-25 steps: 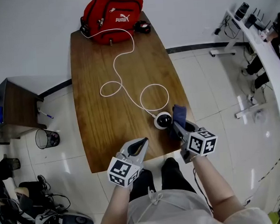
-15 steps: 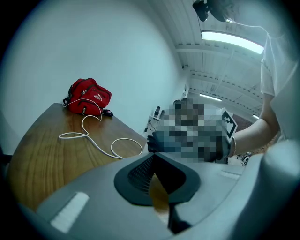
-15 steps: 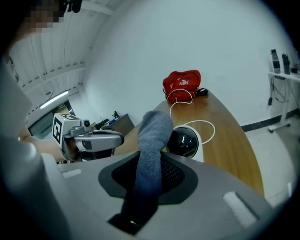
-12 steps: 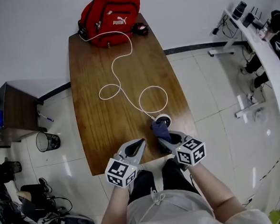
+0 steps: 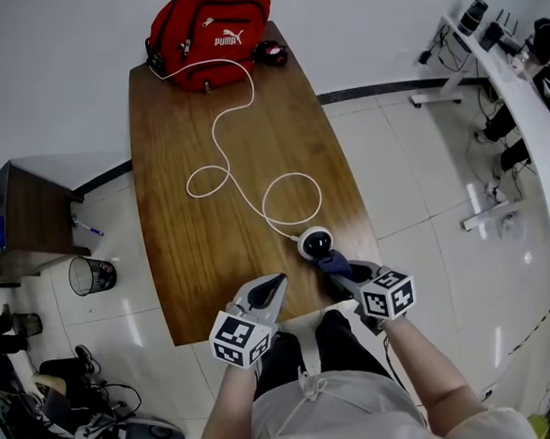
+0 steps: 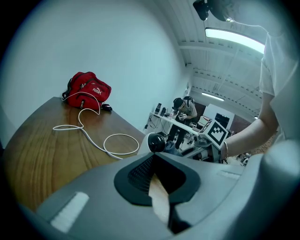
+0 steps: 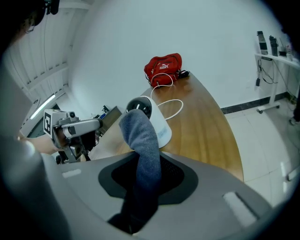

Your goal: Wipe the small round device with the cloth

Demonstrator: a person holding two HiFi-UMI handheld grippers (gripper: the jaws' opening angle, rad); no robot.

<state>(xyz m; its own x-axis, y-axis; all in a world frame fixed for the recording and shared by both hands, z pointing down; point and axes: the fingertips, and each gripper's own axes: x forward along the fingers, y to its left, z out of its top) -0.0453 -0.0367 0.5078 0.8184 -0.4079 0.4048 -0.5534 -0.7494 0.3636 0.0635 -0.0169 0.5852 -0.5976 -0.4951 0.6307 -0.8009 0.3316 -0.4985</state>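
- Small round device point(image 5: 316, 243), a white body with a glossy black dome, stands on the brown wooden table point(image 5: 188, 257). It is close to the near edge, toward the near right corner. A white cable point(image 5: 223, 175) loops away from it to a red fabric bag point(image 5: 210, 26) at the far edge.
- Step in hand: the wipe itself. Your right gripper point(image 5: 344, 273) pinches a dark blue cloth point(image 5: 334, 263) between its jaws. The free end of the cloth stands up and appears to lie against the near side of the dome.
- Your left gripper point(image 5: 272, 287) has its jaws pressed together with nothing between them. It hangs over the near edge, left of the device and apart from it.
- Pose: your right forearm reaches in from the near edge, with the gripper angled down and forward at the device. The left gripper points toward the far edge, tilted slightly down.
- Next move, as a judgement: drag the cloth across the dome and round the white body with light pressure. The device looks light and nothing holds it, so a hard sideways push may slide it or tug the cable. Consider steadying it with the left gripper.
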